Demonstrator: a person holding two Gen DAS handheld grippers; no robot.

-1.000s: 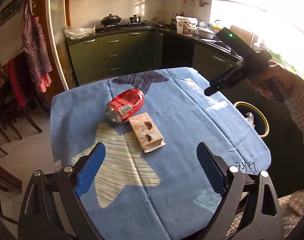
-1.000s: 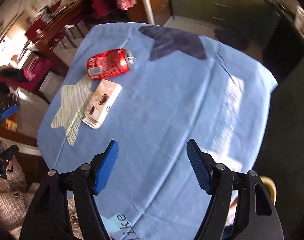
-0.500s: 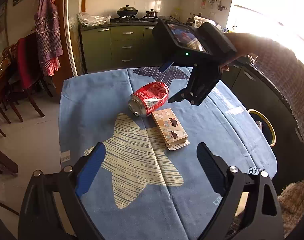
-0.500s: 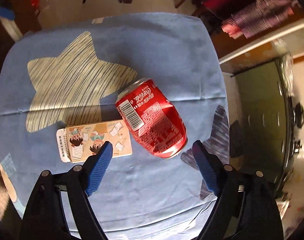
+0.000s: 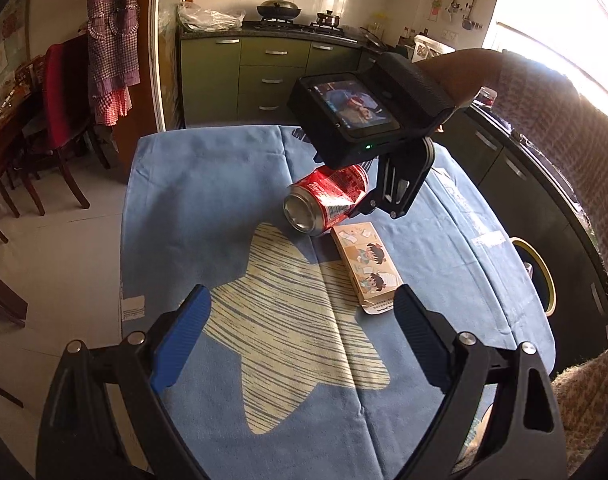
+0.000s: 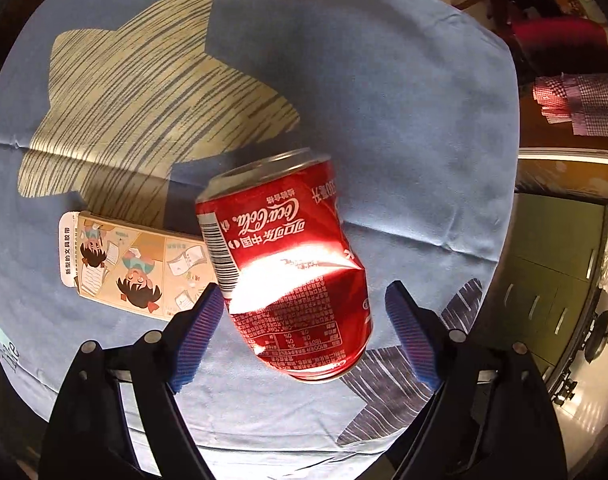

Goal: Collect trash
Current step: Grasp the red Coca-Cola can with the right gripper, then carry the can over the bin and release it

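Looking through the left wrist camera, the left gripper hangs wide open over the near part of the blue tablecloth, nothing between its blue pads. Further along the cloth the red can lies on its side, open mouth toward this camera, with the small illustrated carton just beside it and seemingly touching at one corner. The right gripper comes down steeply at the far end of the can, a sleeved arm behind it. A yellow-rimmed bin sits off the table edge, likely where the trash goes.

From the right wrist camera, the right gripper straddles the can near its base; the jaws have just been opening and stand wide, with the can between them but neither pad pressing on it. The can's wall is already dented and creased, so it is probably empty, light and thin-skinned. Its glossy round side may roll or slip, and a hard squeeze would crumple it further. Across the body near the stiffer base rim looks the soundest hold. The carton lies flat beside the left finger, light and easily nudged.
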